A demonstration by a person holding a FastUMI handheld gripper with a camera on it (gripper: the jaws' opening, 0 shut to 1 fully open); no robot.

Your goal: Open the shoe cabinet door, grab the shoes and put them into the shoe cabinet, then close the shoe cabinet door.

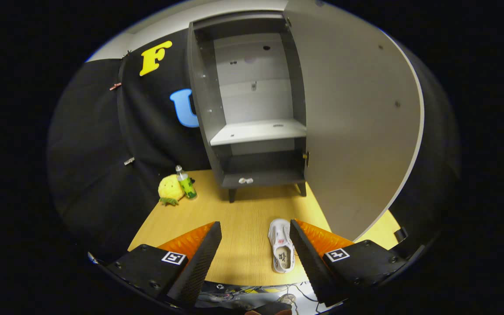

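A: Shoe [281, 246]. One, pale, lying on the wooden tabletop [243, 218]. Long axis runs away from the camera toward the cabinet, roughly parallel to the fingers. Opening with the insole sits at the near end, narrower end at the far end, so it seems to point toward the cabinet. Upright on its sole.

B: Position relative to the gripper [255, 229]?

A: Between the two fingers, but hard against the right one; that finger's inner edge overlaps the shoe's side in view. Cannot tell whether it touches. Left finger well apart from it. Fingers spread wide, nothing clamped.

B: Cabinet?

A: One shoe cabinet [252, 109], grey, standing on short legs at the far end of the table, beyond the fingers. Its one door [357, 122] swung fully out to the right, pale inner face toward the camera. Inside: one light shelf [258, 131] midway, one dark bottom compartment below it. A small pale object sits on the bottom ledge; too small to identify.

B: Other items, counted?

A: One yellow plush toy [169, 189] and one green bottle [186, 183], touching, left of the cabinet near the booth wall. Some cables below the table's near edge.
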